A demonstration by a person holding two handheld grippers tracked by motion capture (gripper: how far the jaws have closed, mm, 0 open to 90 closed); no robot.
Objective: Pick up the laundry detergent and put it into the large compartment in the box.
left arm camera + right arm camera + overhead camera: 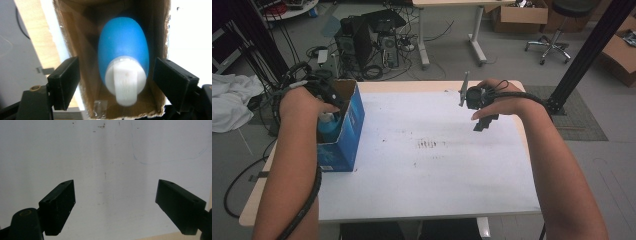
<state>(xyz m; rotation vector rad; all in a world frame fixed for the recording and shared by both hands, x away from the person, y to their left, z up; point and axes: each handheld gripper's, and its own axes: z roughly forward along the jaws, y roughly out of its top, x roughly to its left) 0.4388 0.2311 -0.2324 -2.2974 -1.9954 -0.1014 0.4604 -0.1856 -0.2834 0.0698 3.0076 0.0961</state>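
Looking into one open blue box [346,131] at the table's [437,170] left edge, I count one blue bottle [123,48] inside, my left gripper [116,82] spread around it with room either side. My right gripper [115,205] hangs spread over bare tabletop.

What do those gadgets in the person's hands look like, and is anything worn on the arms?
Each hand holds a black claw. The left claw and the right claw each have two blocky, flat-faced black jaws with small screw holes. A brass-coloured fitting sits near each one's left jaw base. Ribbed black cables trail along both forearms. A grey plate stands on the right claw. The forearms are bare, with no sleeves.
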